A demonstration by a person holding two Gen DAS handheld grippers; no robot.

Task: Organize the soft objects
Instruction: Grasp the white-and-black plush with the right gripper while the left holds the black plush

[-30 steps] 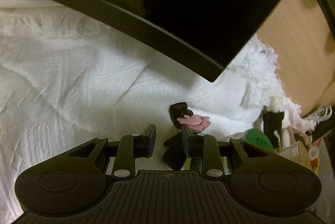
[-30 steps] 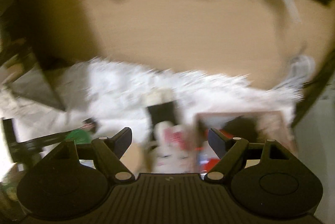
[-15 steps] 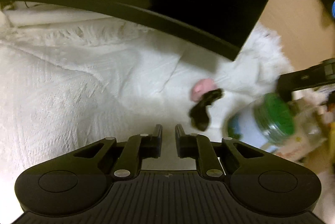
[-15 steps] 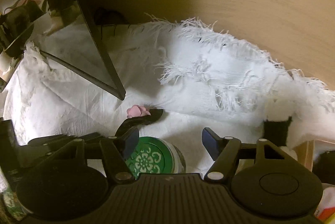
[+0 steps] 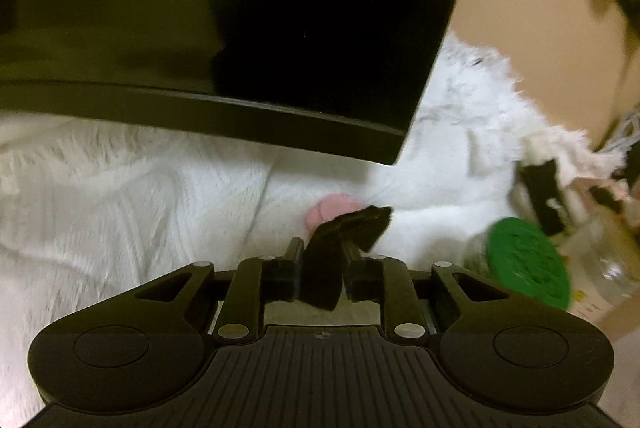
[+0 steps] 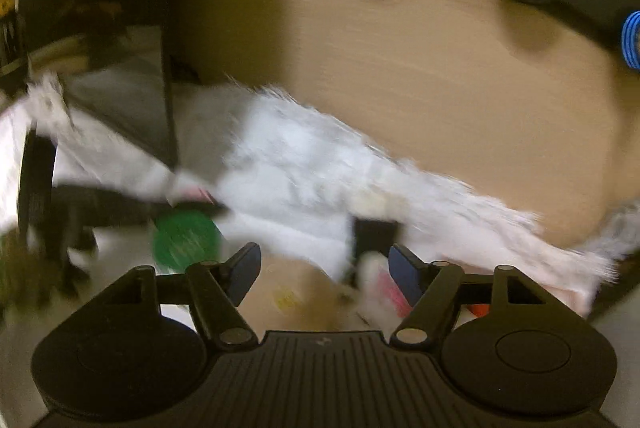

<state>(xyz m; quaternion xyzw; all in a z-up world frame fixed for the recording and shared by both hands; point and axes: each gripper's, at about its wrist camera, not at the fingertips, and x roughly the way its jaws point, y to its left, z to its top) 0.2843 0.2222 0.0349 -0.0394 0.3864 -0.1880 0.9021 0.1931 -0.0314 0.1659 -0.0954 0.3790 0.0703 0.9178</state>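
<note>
- Where the left wrist view is sharpest, the left gripper (image 5: 320, 270) has its fingers (image 5: 294, 268) pinching a black strap (image 5: 326, 260) that rises from between them and bends off to the right just past the tips.
- Just ahead of those fingers, touching the strap's bend, sits a small pink flower (image 5: 334, 209) on the white blanket (image 5: 140, 195).
- Above and ahead of the fingers hangs a dark monitor (image 5: 240, 27), its lower corner over the blanket.
- To the right of the fingers stands a jar with a green lid (image 5: 526, 264), blurred, with a black-and-white bottle (image 5: 542, 187) just beyond it.
- In the right wrist view, heavily blurred, the right gripper (image 6: 324, 268) has its fingers (image 6: 244, 268) spread wide with nothing between them.
- Left of those fingers is the green lid (image 6: 186, 236); ahead lie the blanket (image 6: 320, 167) and the bare wooden table (image 6: 400, 67).
</note>
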